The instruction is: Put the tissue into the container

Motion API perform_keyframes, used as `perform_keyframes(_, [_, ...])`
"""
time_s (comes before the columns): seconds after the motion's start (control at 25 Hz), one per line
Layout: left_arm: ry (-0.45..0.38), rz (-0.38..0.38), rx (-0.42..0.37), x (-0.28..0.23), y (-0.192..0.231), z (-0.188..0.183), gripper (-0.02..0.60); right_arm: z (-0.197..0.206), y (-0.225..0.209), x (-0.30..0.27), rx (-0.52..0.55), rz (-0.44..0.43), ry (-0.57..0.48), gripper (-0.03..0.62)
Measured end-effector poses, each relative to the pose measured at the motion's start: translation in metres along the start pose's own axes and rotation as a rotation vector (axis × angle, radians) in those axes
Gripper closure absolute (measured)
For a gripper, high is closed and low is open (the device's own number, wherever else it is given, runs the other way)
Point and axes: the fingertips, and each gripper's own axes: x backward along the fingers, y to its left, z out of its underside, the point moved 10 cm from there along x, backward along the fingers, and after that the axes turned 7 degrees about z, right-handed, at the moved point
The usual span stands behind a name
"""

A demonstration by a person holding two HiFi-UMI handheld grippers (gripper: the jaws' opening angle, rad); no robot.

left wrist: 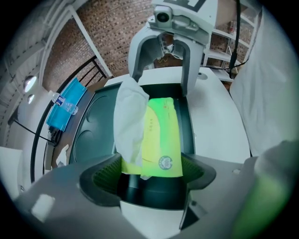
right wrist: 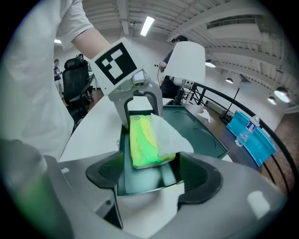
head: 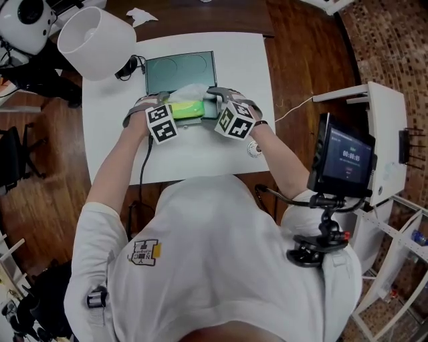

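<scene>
A bright green tissue pack [head: 185, 108] with a white tissue [left wrist: 130, 121] pulled up from its top lies at the near edge of the dark green container [head: 179, 72]. My left gripper [left wrist: 149, 175] holds the pack's left end, its pads against both sides. My right gripper [right wrist: 148, 170] stands open around the other end, with a gap between its pads and the pack [right wrist: 145, 142]. In the head view the left gripper [head: 167, 103] and right gripper [head: 215, 101] face each other across the pack.
The white table [head: 200, 160] carries the container, a cable and a small round object [head: 254, 148]. A white lamp shade [head: 97, 33] stands at the far left. A crumpled tissue [head: 140, 15] lies beyond. A screen [head: 344, 157] is mounted at the right.
</scene>
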Motion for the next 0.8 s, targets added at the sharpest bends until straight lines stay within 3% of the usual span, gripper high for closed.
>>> perform_keyframes(0.08, [-0.012,0.003,0.010,-0.004,0.001,0.002,0.198,-0.005,0.000,0.003,-0.005,0.030,-0.025,0.320])
perform_keyframes(0.16, [-0.025,0.005,0.010,-0.007,0.003,0.003,0.198,-0.013,0.001,-0.002,0.010,0.040,-0.029,0.373])
perform_keyframes(0.4, [-0.084,0.026,0.012,-0.005,0.002,0.001,0.196,-0.011,0.008,-0.032,0.058,0.004,0.099,0.398])
perform_keyframes(0.56, [-0.146,0.020,0.035,0.011,0.001,0.009,0.191,-0.011,0.012,-0.034,0.034,0.008,0.099,0.421])
perform_keyframes(0.8, [-0.211,-0.068,0.069,0.049,0.002,0.021,0.192,-0.009,0.007,-0.034,0.020,-0.009,0.101,0.421])
